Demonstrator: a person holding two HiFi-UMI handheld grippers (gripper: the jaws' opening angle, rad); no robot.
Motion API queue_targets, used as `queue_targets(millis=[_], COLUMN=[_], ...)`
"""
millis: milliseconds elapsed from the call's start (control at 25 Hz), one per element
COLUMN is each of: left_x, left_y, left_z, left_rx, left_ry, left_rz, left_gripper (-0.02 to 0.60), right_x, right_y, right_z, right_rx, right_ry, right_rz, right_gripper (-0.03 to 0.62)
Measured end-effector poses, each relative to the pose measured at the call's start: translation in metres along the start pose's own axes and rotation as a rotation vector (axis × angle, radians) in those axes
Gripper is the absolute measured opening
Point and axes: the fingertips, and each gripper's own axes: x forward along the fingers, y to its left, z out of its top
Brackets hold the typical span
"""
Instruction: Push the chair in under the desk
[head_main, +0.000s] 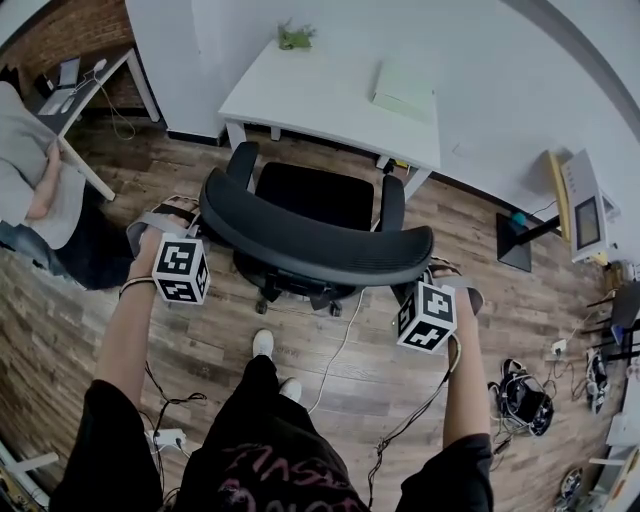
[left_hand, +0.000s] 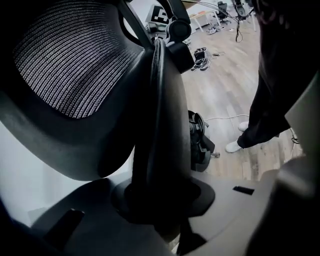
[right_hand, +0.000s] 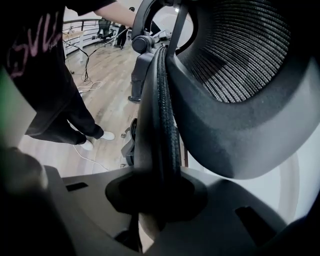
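Left claw (left_hand: 160, 200) and right claw (right_hand: 155, 200) each clamp one end of the office chair backrest (head_main: 310, 240); I place the table (head_main: 330, 100) straight ahead.

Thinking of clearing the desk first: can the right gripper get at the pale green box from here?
Probably not. The right gripper is clamped on the chair backrest, and the chair stands between it and the desk where the box lies.
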Motion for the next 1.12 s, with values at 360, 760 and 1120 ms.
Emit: queue_targets(millis=[360,760,1120], left_x=[0.022,0.065,0.088], left_y=[0.028,0.069,0.09], left_z=[-0.009,-0.03,-0.039], left_rx=[-0.005,-0.002,-0.005], left_ry=[0.0,-0.005,-0.006], left_rz=[0.007,0.013,0.012], left_gripper=[0.094,0.098,0.098], right_x=[0.018,0.055,0.074], right_y=[-0.031,-0.075,-0.101], right_z=[-0.003,0.001,0.002], right_rx=[0.007,0.017,0.017], right_ry=[0.013,0.018,0.014], right_rz=[-0.01,-0.012,-0.011], right_gripper=[0.086,0.086,0.086])
